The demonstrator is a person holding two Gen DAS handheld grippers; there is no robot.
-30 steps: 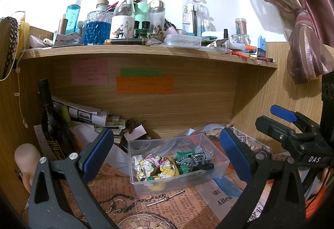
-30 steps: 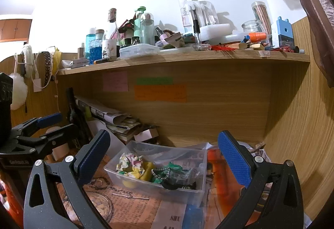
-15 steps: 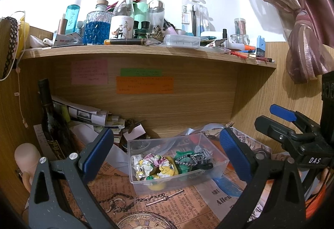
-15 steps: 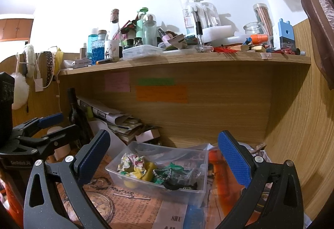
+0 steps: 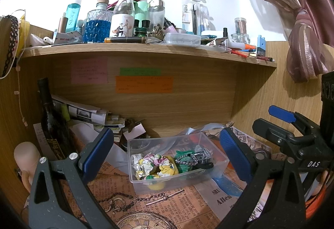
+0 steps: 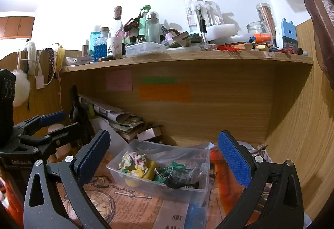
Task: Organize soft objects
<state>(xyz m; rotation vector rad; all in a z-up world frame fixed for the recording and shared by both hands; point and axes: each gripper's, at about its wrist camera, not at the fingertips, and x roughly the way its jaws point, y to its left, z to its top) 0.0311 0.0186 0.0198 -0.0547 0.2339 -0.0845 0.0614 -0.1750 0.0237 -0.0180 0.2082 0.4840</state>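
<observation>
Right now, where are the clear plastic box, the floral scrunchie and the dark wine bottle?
clear plastic box [image 5: 167,184]: left wrist view, its front wall.
floral scrunchie [image 5: 154,163]: left wrist view, the middle of its crumpled fabric.
dark wine bottle [image 5: 51,122]: left wrist view, its shoulder.

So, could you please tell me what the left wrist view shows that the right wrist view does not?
Only the left wrist view shows the tied curtain and the right gripper from the side, open. Only the right wrist view shows the white pompom, the cupboards and the left gripper from the side, open. Both show the clear bin of scrunchies, the shelf of bottles and the sticky notes.
</observation>
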